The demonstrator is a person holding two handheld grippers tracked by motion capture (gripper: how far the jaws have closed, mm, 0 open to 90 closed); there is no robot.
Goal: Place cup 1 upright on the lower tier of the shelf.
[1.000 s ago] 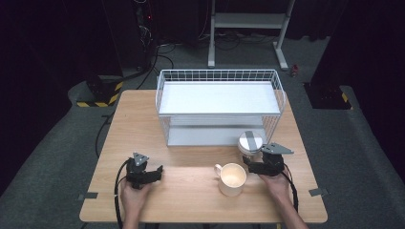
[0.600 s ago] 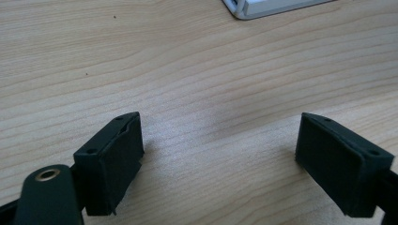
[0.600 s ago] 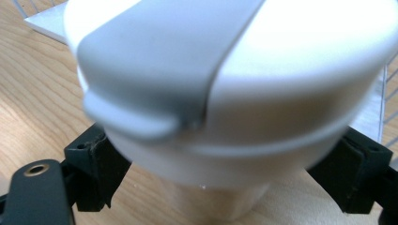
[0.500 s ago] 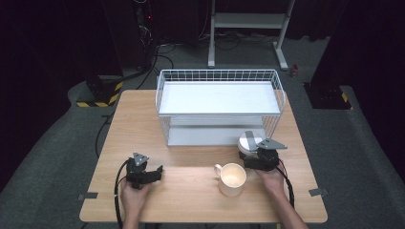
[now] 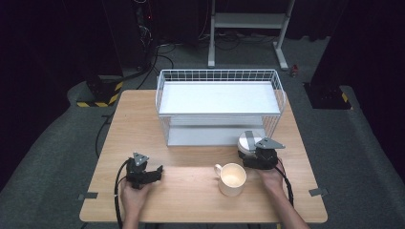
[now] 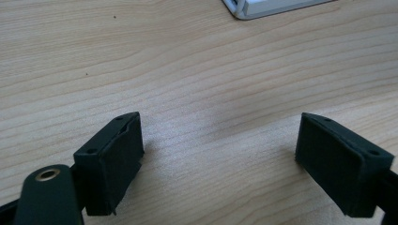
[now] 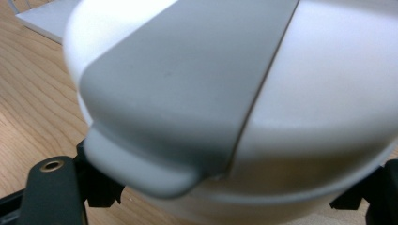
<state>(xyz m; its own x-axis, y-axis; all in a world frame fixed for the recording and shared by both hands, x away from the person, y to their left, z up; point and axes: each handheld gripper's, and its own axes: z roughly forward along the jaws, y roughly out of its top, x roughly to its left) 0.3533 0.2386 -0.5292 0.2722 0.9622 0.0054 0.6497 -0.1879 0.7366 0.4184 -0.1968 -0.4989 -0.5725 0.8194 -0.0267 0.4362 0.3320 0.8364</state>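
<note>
White lidded container (image 7: 244, 108) sits between right gripper (image 5: 258, 155) fingers (image 7: 101, 185) — close up.

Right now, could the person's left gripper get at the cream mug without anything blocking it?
Probably yes. The left gripper rests open on the table, and only bare wood lies between it and the mug. The mug's handle points toward that side, and the right gripper is busy at the white container.

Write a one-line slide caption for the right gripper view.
Right tool closes in around a round white lidded container with a grey band on the light wooden table.
</note>
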